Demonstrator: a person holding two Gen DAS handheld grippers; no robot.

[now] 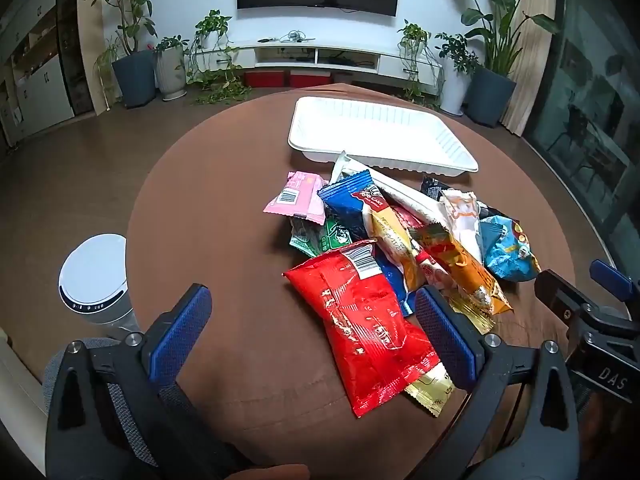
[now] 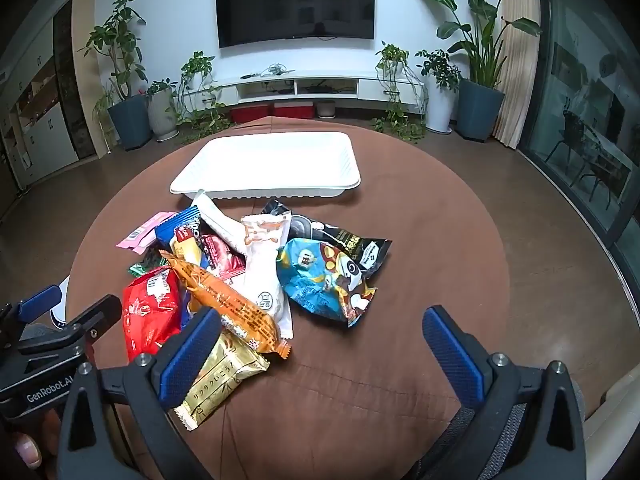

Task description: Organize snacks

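Between the spread blue pads of the left claw (image 1: 312,336) lies a red snack packet (image 1: 360,320), flat on the brown desk (image 1: 208,208); the pads stand wide and do not press on it. Under the packet's near end a gold wrapper (image 1: 430,394) pokes out, beside the claw's right-hand pad. Just beyond the red packet the rest of the pile is heaped: an orange packet (image 1: 464,268), a blue-and-white packet (image 1: 352,200), a green wrapper (image 1: 332,238) and, on the far left edge of the heap, a pink packet (image 1: 298,200). Past the pile, farther from the claw, sits a white tray (image 1: 456,152), touched at its near rim by a long white packet (image 1: 352,166).

Off to the right, the right claw (image 2: 324,352) also stands wide, with bare desk between its pads and nothing held. Its left pad overlaps the gold wrapper in that view. Ahead of it and slightly left lies a light blue panda packet (image 2: 320,280), with a black packet (image 2: 352,242) just behind. Beyond the tray are a TV (image 2: 296,4) and potted plants (image 2: 476,60).
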